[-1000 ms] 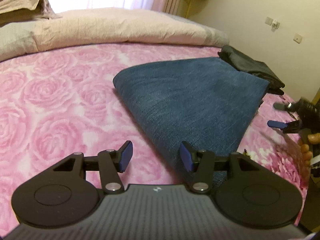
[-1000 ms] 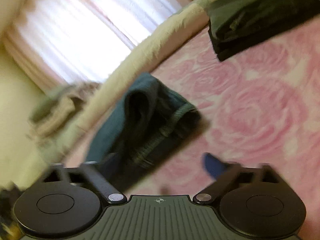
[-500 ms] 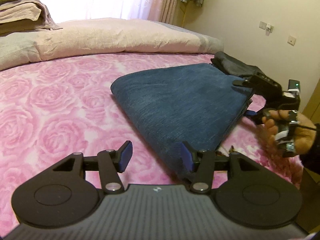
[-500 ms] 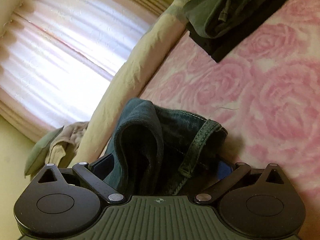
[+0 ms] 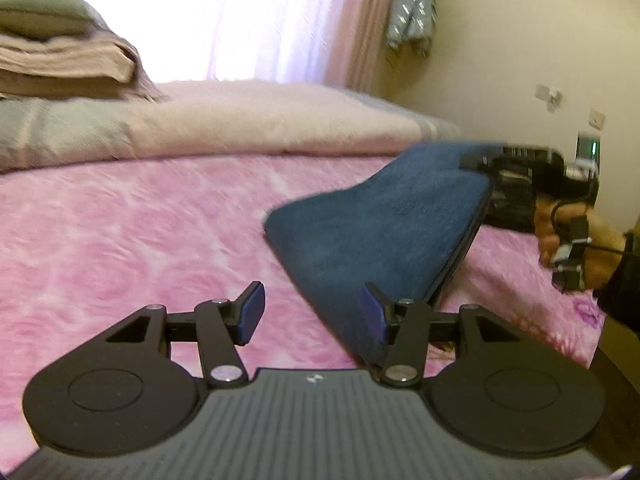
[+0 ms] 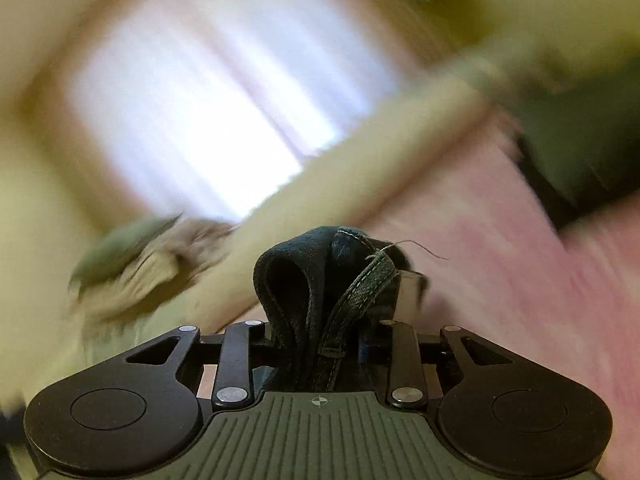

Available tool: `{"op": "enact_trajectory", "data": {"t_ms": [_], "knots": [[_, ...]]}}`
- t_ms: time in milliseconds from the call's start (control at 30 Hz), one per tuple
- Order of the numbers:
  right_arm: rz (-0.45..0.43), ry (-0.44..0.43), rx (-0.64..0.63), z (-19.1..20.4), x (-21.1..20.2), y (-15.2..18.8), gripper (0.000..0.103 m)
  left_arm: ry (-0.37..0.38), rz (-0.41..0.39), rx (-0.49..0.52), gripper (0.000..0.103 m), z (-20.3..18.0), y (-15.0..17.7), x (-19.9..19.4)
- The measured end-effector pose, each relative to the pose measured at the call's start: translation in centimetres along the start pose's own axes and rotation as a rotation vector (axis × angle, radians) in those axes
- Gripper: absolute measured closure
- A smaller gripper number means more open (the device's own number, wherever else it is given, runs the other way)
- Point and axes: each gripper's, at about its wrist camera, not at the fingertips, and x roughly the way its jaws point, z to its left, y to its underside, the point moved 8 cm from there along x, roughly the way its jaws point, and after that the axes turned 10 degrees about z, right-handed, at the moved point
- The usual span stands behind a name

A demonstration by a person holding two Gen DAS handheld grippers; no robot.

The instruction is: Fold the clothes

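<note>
Blue-padded fingers of the left hand-held gripper (image 5: 312,316) stand wide apart, holding nothing, low over the pink rose-patterned bed (image 5: 132,240); the near corner of the folded jeans (image 5: 384,232) lies by the right-hand finger, though whether it touches is hard to tell. Those dark blue denim jeans sit folded on the right side of the bed, their far end raised off the cover. At that raised end the right hand-held gripper (image 5: 486,184) is clamped on the denim, gripped by the person's hand (image 5: 576,236) with a dark sleeve (image 5: 624,284) behind it. From the right wrist view, the jaws of the right hand-held gripper (image 6: 320,344) are drawn close on a bunched wad of jeans (image 6: 296,276), with a stitched seam strip and a loose thread sticking up; the background there is heavily blurred. Farther back, a pale pink duvet (image 5: 248,120) runs across the bed, a stack of folded linens (image 5: 64,64) rests on it at the left, and a bright curtained window (image 5: 224,16) fills the wall beyond.
</note>
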Motion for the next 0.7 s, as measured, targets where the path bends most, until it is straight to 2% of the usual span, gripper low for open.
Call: {"op": "enact_trajectory", "data": {"t_ms": [33,100,167,267,333,433,500,533,600,667,700], "knots": [[-0.002,-0.003,-0.13,3.6,-0.4,-0.7,0.073,-0.014,-0.019,-0.008,0.055,0.4,0.0,-1.4],[-0.008,-0.027,-0.434,12.1,-1.6,0.1,0.073,-0.066,-0.058,-0.048,0.055,2.1,0.8,-5.1],[-0.011,-0.07,-0.742,20.6,-3.3,3.1,0.073,-0.13,-0.094,-0.097,0.054,4.2,2.3,-8.9],[-0.004,-0.175,-1.187,31.7,-5.8,12.3,0.073,-0.225,-0.148,-0.169,0.05,7.3,4.6,-14.7],[0.016,-0.27,-1.43,36.1,-7.8,20.3,0.073,-0.289,-0.184,-0.218,0.048,9.4,6.2,-18.6],[0.129,-0.438,-1.726,38.3,-9.0,33.0,0.072,-0.379,-0.189,-0.299,0.048,12.3,9.9,-23.4],[0.223,-0.479,-1.953,37.1,-9.0,41.4,0.072,-0.427,-0.16,-0.338,0.048,13.9,12.6,-25.4],[0.204,-0.46,-2.034,36.1,-9.1,44.0,0.071,-0.446,-0.146,-0.353,0.048,14.5,13.8,-26.1],[0.102,-0.406,-2.095,34.4,-9.5,46.5,0.061,-0.471,-0.124,-0.373,0.048,15.4,15.8,-27.1],[0.097,-0.41,-2.041,33.2,-10.1,46.0,0.038,-0.465,-0.109,-0.391,0.048,16.0,17.1,-27.0],[0.106,-0.406,-2.008,32.6,-10.4,45.6,0.032,-0.459,-0.1,-0.399,0.048,16.2,17.6,-26.8]]}}
